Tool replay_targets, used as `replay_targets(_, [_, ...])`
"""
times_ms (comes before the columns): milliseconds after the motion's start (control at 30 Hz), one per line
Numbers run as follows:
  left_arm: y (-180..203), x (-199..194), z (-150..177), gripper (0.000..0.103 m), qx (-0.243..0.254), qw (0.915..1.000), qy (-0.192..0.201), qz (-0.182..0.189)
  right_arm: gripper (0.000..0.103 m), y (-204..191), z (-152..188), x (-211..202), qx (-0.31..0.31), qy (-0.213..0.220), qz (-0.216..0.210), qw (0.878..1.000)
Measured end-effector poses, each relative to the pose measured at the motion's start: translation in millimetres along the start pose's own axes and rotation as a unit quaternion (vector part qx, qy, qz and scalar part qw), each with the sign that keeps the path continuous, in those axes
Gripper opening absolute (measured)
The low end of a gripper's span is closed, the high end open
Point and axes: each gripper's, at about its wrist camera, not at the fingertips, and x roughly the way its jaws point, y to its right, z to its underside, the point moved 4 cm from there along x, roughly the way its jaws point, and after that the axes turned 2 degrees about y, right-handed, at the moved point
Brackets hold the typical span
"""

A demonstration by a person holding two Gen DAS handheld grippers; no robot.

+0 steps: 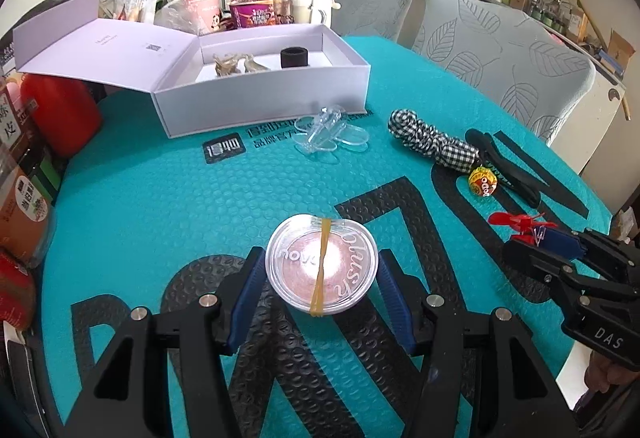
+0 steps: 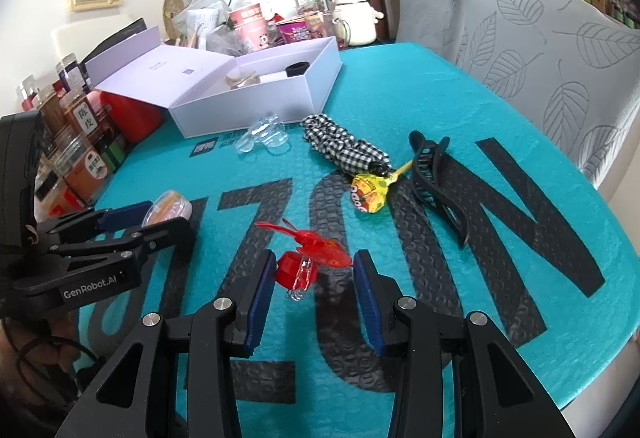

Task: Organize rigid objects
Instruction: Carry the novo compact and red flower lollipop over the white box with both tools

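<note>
Box (image 1: pixel 256 106) open at the far end of the desk (image 1: pixel 160 198), holding just a black ring (image 1: pixel 294 57) and a pale clip (image 1: pixel 234 64). Left claw (image 1: pixel 322 278) clamped on the round blush compact (image 1: pixel 322 270) low over the desk; right claw (image 2: pixel 314 278) part-closed around the red clip (image 2: pixel 308 262), contact unclear. Still outside: clear clip (image 1: pixel 330 132), checked scrunchie (image 1: pixel 428 142), lollipop (image 1: pixel 482 182), black claw clip (image 2: pixel 436 182); early going, probably.
</note>
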Motion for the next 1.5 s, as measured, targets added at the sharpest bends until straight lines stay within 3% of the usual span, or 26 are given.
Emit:
replay_targets(633, [-27.4,-48.0,-31.1,0.056,-0.02,0.9974,0.06,-0.034,0.04,-50.2,-26.1,-10.7,-0.048,0.009,-0.072,0.996])
replay_targets(1500, [-56.2,-69.0,-133.7,0.056,-0.009,0.9885,0.138,-0.061,0.04,-84.3,-132.7,-3.3,-0.13,0.049,-0.095,0.986])
